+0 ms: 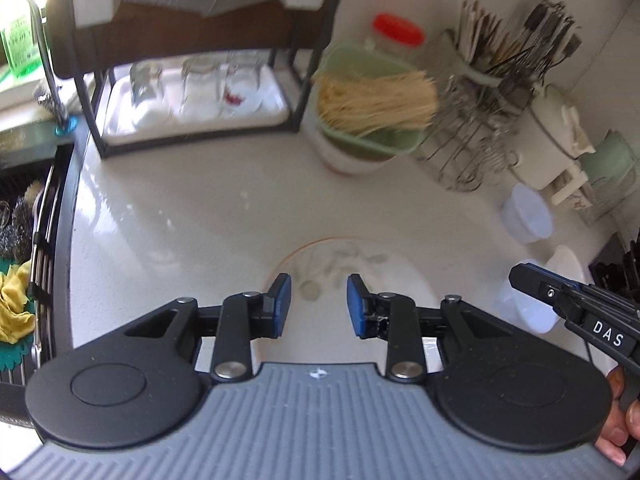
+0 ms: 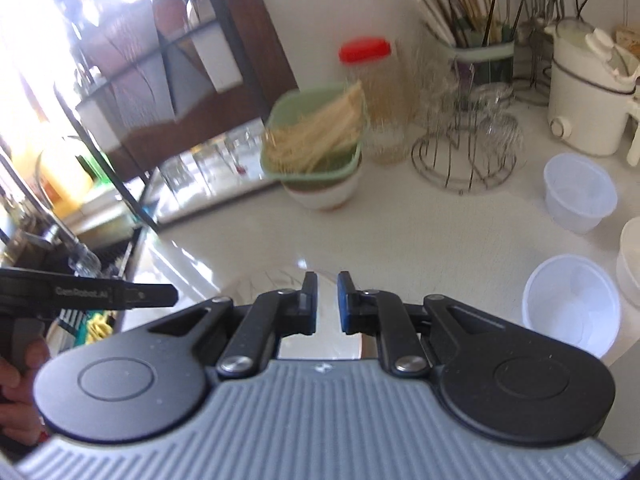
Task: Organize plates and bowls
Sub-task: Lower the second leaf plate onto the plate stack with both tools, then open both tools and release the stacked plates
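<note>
A white plate with a faint leaf print and an orange rim (image 1: 340,260) lies flat on the white counter. My left gripper (image 1: 319,304) hovers over its near part, jaws open and empty. My right gripper (image 2: 327,302) has its jaws open by a narrow gap, with the plate's edge (image 2: 264,280) just ahead of them; nothing is held. It also shows in the left wrist view (image 1: 560,292) at the right. Clear plastic bowls (image 2: 576,192) (image 2: 572,304) stand at the right, and a white bowl (image 2: 630,256) beside them. A white bowl (image 2: 324,192) carries a green basket of noodles (image 2: 316,140).
A black shelf with a tray of glasses (image 1: 192,96) stands at the back left, the sink with a yellow cloth (image 1: 16,304) at the left. A red-lidded jar (image 2: 380,100), a wire glass rack (image 2: 464,152), a utensil holder (image 2: 480,56) and a white kettle (image 2: 588,96) line the back.
</note>
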